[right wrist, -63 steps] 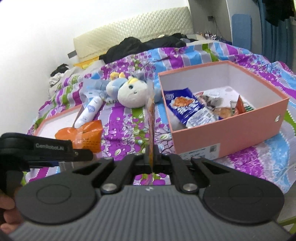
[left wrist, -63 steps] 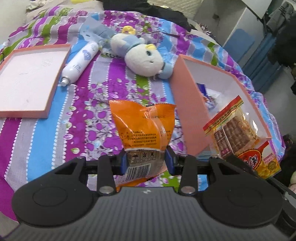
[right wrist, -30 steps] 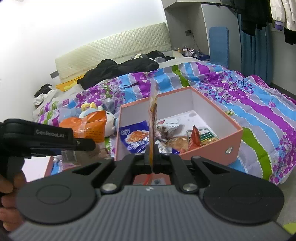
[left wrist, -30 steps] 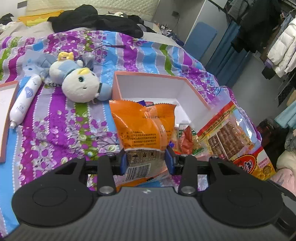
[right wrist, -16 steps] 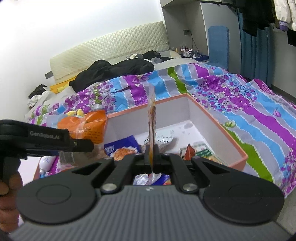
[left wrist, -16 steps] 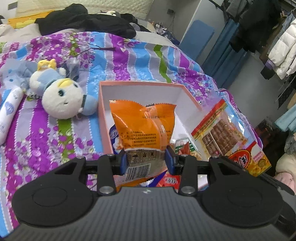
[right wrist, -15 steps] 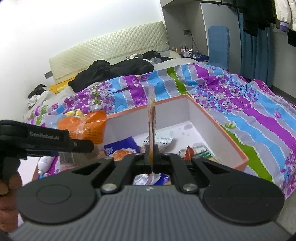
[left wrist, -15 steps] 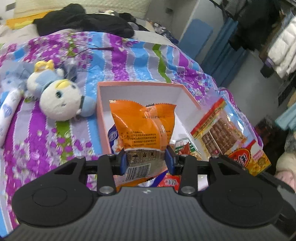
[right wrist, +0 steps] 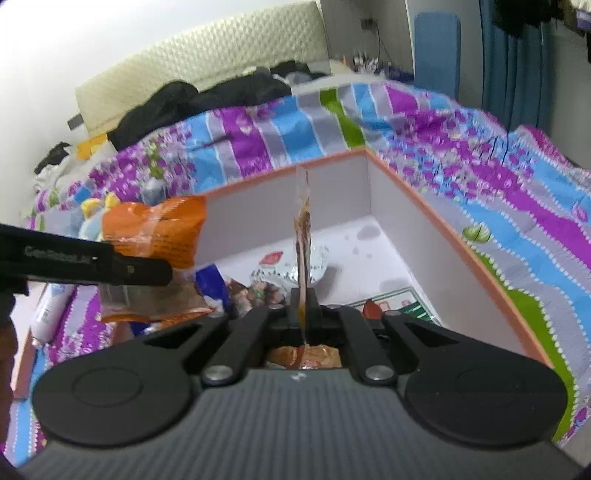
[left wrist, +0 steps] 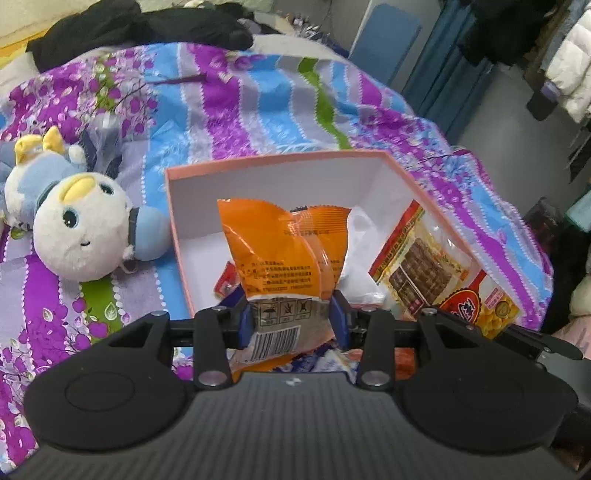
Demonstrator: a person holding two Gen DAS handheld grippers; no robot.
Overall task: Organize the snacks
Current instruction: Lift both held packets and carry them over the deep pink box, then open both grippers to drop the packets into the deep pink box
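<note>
My left gripper (left wrist: 291,317) is shut on an orange snack bag (left wrist: 284,251) and holds it upright over the open pink box (left wrist: 273,160). To its right hangs a clear packet of brown biscuits (left wrist: 424,269), which my right gripper (right wrist: 303,306) is shut on; in the right wrist view that packet (right wrist: 303,236) shows edge-on. The orange snack bag (right wrist: 159,229) and the left gripper's black arm (right wrist: 92,264) appear at the left of the right wrist view. Several snack packets (right wrist: 288,273) lie on the floor of the pink box (right wrist: 458,243).
A white and blue plush toy (left wrist: 81,218) lies left of the box on the striped floral bedspread (left wrist: 258,99). A white tube (right wrist: 48,310) and a pink lid edge (right wrist: 22,362) sit at the far left. Dark clothes (left wrist: 140,26) are piled near the headboard.
Both grippers have moved over the pink box and sunk lower, each still holding its packet. The box now fills more of both views, and the plush toy has slid left.
</note>
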